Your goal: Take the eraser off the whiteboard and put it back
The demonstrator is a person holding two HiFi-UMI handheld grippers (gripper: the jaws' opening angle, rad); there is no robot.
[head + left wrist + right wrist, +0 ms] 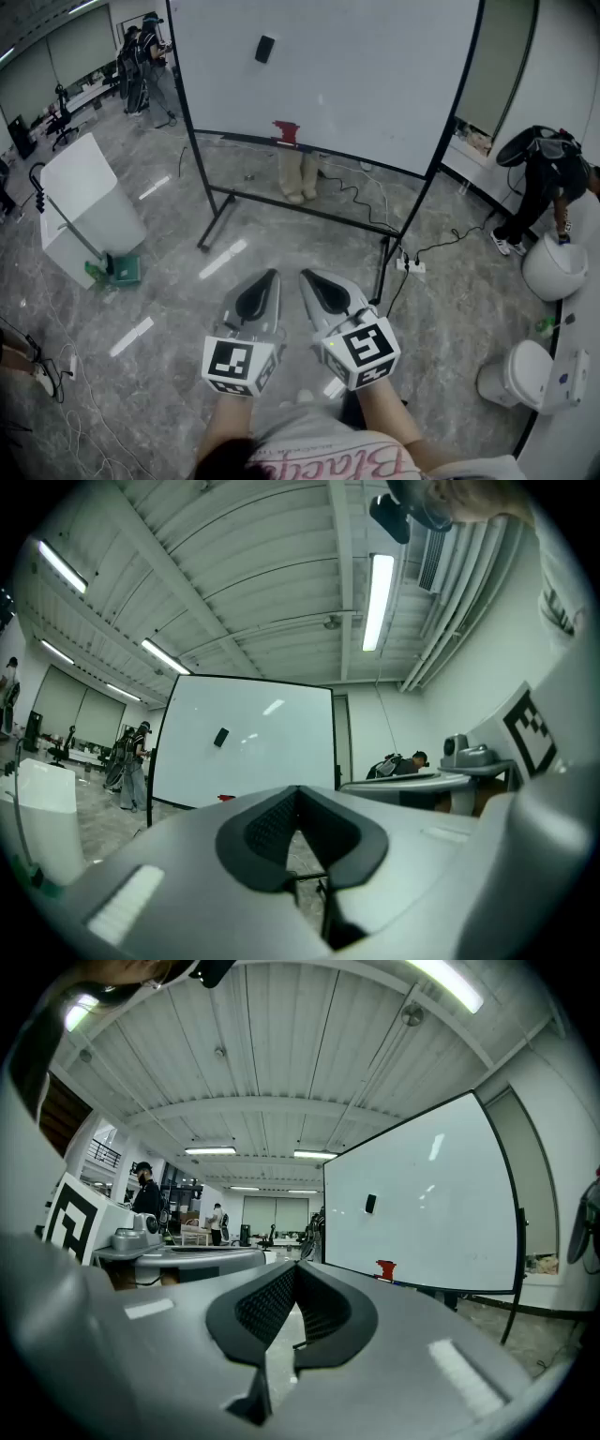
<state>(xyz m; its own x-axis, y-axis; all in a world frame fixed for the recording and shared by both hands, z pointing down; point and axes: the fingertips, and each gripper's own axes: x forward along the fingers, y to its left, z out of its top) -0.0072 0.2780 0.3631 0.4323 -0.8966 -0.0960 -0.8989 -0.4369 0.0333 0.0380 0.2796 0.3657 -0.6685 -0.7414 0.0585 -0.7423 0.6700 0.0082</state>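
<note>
A black eraser [264,49] sticks high on the white whiteboard [356,66], which stands on a black wheeled frame well ahead of me. It also shows as a small dark block, the eraser [221,737] in the left gripper view and the eraser [370,1204] in the right gripper view. A red object [285,132] rests on the board's lower rail. My left gripper [273,274] and right gripper [304,274] hang side by side low in the head view, far short of the board. Both are shut with nothing between the jaws.
A white cabinet [89,202] with a green item [122,270] at its foot stands left. A power strip [410,265] and cables lie by the frame's right leg. A person [548,178] bends over at right near white round units [553,267]. People [145,56] stand far back left.
</note>
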